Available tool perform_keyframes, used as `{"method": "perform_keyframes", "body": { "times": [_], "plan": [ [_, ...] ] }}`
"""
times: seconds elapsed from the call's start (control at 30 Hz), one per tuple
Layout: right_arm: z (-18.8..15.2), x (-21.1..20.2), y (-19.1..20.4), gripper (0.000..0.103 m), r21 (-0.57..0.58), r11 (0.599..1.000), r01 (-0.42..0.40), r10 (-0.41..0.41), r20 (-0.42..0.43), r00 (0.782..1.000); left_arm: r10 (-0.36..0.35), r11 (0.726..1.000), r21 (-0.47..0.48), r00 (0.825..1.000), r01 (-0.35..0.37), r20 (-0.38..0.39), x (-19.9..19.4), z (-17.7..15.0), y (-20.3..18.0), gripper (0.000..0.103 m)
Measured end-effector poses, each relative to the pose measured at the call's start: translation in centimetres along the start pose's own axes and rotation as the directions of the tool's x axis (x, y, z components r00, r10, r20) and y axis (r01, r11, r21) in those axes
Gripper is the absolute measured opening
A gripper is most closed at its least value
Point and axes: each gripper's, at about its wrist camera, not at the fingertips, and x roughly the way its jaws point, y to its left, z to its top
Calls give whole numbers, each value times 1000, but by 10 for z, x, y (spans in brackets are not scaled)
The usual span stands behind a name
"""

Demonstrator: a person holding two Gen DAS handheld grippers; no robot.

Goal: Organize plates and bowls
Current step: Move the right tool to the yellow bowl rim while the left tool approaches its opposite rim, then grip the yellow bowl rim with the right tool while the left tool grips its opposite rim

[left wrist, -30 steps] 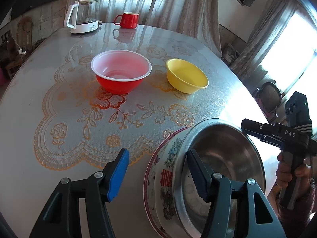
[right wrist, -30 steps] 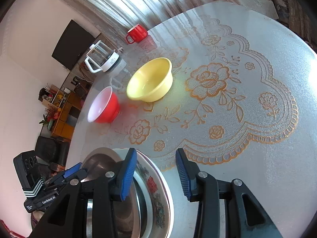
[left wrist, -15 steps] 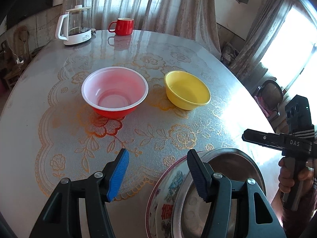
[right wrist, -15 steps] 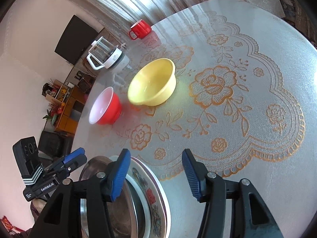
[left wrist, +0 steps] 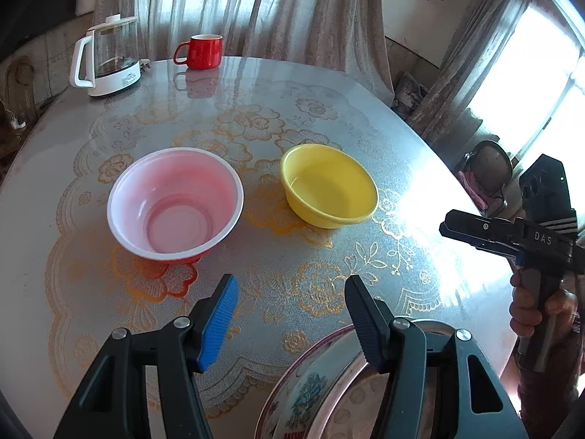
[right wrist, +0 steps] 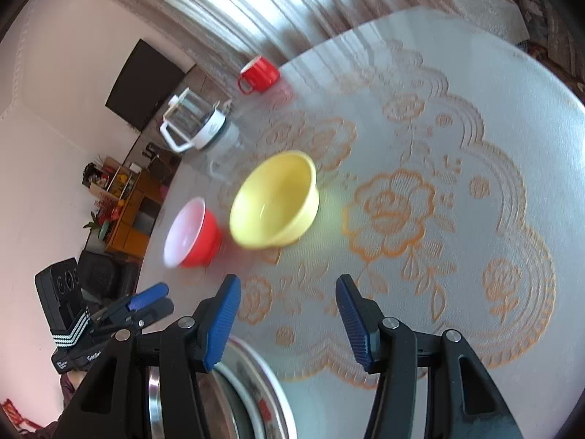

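A red bowl with a pale inside [left wrist: 175, 205] [right wrist: 191, 234] and a yellow bowl [left wrist: 329, 186] [right wrist: 276, 199] stand side by side mid-table. A steel bowl [left wrist: 351, 402] [right wrist: 155, 398] sits nested in a flowered white bowl [left wrist: 307, 387] [right wrist: 263, 398] at the near edge. My left gripper [left wrist: 290, 323] is open and empty above the table, its right finger over the nested bowls' rim. My right gripper [right wrist: 287, 323] is open and empty just beyond the nested bowls. The right gripper also shows in the left wrist view [left wrist: 475, 230], and the left gripper shows in the right wrist view [right wrist: 146, 298].
A glass kettle on a white base [left wrist: 109, 62] [right wrist: 193, 124] and a red mug [left wrist: 201, 51] [right wrist: 259, 73] stand at the far edge of the round table [left wrist: 73, 256]. A chair [left wrist: 490, 168] stands beyond the table's right side.
Both grippers have drawn back and up from the nested bowls, which now sit lower in both views. The red and yellow bowls have not moved.
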Motion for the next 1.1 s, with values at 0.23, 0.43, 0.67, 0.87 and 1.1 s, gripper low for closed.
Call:
{"method": "perform_keyframes", "body": {
  "times": [0.23, 0.43, 0.67, 0.87, 1.1],
  "plan": [
    [24, 6, 0, 55, -16, 1000, -7, 8, 34, 999, -70, 998, 11, 997, 70, 28, 5, 26, -5, 60],
    [36, 29, 3, 46, -36, 999, 1, -1, 9, 1000, -118, 993, 9, 993, 118, -5, 25, 50, -6, 54],
    [45, 55, -1, 33, -30, 999, 28, -28, 6, 1000, -159, 986, -43, 987, 159, -9, 49, 83, -3, 53],
    [49, 69, -1, 27, -41, 998, 54, -54, -8, 999, -146, 984, -106, 989, 143, -20, 75, 105, 4, 56],
    [49, 75, -1, 13, -75, 992, 101, -104, -33, 994, -132, 985, -121, 990, 125, -55, 95, 109, 3, 64]
  ]
}}
